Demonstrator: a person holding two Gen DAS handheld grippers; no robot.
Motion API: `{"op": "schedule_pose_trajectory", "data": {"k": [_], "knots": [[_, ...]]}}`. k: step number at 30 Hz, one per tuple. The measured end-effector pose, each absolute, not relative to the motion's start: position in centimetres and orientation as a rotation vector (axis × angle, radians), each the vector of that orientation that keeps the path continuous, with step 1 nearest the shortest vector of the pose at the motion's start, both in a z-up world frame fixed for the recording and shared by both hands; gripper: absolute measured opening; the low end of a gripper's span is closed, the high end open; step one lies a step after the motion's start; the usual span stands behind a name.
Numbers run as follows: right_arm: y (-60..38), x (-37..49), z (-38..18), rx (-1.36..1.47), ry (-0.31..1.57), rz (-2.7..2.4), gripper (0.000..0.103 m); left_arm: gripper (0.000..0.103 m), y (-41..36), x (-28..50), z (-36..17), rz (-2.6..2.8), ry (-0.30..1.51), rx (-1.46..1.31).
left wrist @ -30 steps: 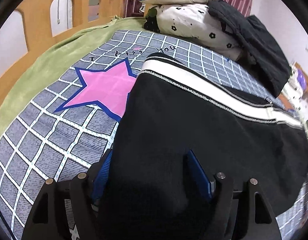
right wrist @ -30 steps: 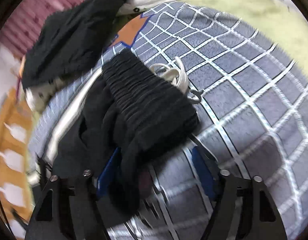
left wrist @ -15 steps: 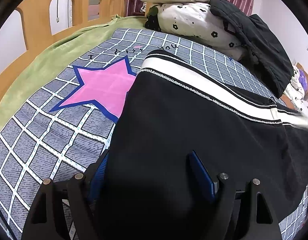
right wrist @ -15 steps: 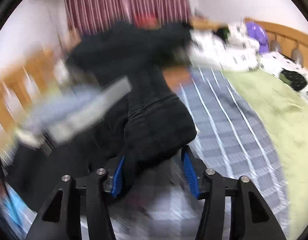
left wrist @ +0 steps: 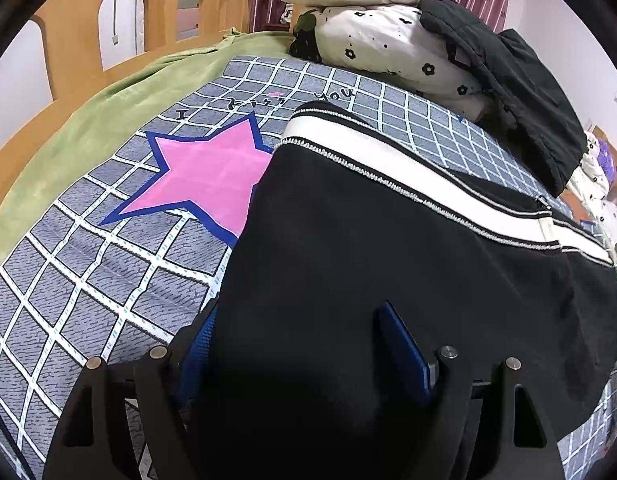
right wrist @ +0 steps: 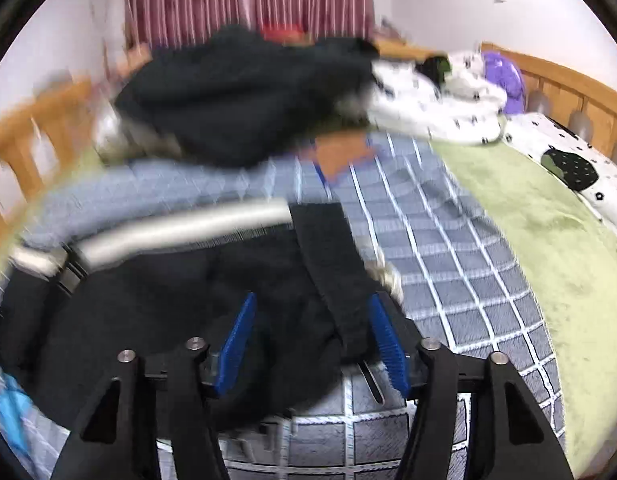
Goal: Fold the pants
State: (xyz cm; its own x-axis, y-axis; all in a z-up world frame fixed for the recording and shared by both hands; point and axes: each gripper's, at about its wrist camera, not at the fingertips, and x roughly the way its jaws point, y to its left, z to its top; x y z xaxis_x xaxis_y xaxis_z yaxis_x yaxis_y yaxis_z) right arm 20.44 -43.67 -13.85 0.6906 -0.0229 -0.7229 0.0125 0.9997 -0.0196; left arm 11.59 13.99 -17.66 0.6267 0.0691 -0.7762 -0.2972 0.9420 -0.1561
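Pants (left wrist: 388,248) lie spread on grid quilt (left wrist: 88,280), black w/ white side stripe (left wrist: 388,156) running along far edge, just right of pink star (left wrist: 212,176). L gripper (left wrist: 304,344): jaws wide, black fabric bunched between blue pads and draped over the near one; can't tell if pads press on it. R gripper (right wrist: 308,320): jaws partway in, pads clamped on bunched waistband end of pants (right wrist: 268,280), ribbed band (right wrist: 328,256) running up from between pads; white drawstring (right wrist: 384,276) pokes out beside it. R view blurred. Dark jacket (left wrist: 508,80) heaped on floral bedding (left wrist: 388,48) at head of bed; green blanket (left wrist: 88,136) along wooden rail (left wrist: 68,36).
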Motion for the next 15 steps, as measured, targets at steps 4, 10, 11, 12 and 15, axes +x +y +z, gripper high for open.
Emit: {"op": "schedule_pose_trajectory", "data": {"k": [4, 10, 11, 12, 15], "knots": [[-42.1, 21.4, -15.6, -0.139, 0.894, -0.108, 0.061, 0.077, 14.6, 11.1, -17.0, 0.190, 0.871, -0.332], [-41.9, 20.7, -11.9, 0.076, 0.834, -0.082, 0.058, 0.075, 15.3, 10.4, -17.1, 0.161, 0.885, -0.398], [-41.5, 20.7, -11.5, 0.082, 0.818, -0.073, 0.058, 0.071, 15.3, 10.2, -17.1, 0.160, 0.884, -0.406], [-40.5, 21.0, -11.1, 0.080, 0.803, -0.065, 0.058, 0.069, 15.4, 10.1, -17.2, 0.156, 0.886, -0.416], [-37.3, 20.4, -10.3, 0.059, 0.781, -0.032, 0.058, 0.051, 15.6, 10.1, -18.0, 0.167, 0.900, -0.433]]}}
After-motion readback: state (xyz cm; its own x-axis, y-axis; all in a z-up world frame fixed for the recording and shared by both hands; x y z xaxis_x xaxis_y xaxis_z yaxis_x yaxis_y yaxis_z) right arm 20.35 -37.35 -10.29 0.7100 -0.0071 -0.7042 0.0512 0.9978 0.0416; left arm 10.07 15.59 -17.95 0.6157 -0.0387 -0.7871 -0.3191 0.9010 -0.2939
